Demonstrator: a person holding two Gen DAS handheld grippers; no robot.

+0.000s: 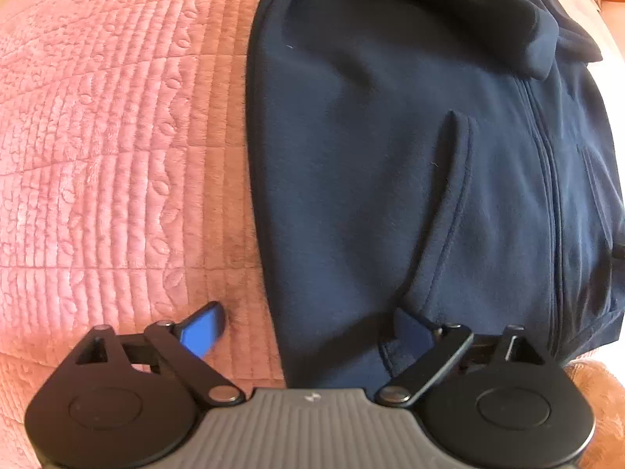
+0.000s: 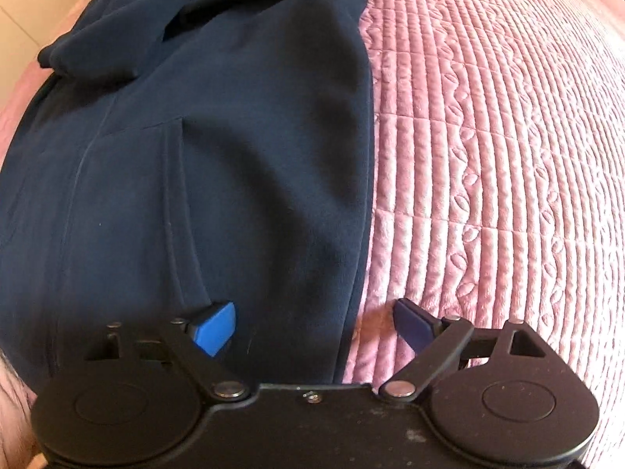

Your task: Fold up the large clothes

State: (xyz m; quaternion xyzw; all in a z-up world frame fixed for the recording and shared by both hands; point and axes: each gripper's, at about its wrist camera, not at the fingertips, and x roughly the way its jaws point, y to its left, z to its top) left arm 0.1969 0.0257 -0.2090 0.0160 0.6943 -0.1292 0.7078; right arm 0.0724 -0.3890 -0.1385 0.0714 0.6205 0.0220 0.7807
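Observation:
A navy zip-up hoodie (image 1: 371, 156) lies flat on a pink quilted bedspread (image 1: 117, 136), sleeves folded in over its body, hood at the far end. My left gripper (image 1: 308, 328) is open, straddling the hoodie's left bottom corner: left pad over the quilt, right pad over the fabric near the pocket (image 1: 453, 203). In the right wrist view the hoodie (image 2: 234, 156) fills the left half. My right gripper (image 2: 314, 326) is open, straddling the right bottom corner: left pad on fabric, right pad over the quilt (image 2: 488, 156).
The bedspread reaches far to the left in the left wrist view and far to the right in the right wrist view. A brown furry surface (image 1: 601, 391) shows at the lower right of the left wrist view. A pale wall or floor (image 2: 35, 4) shows top left.

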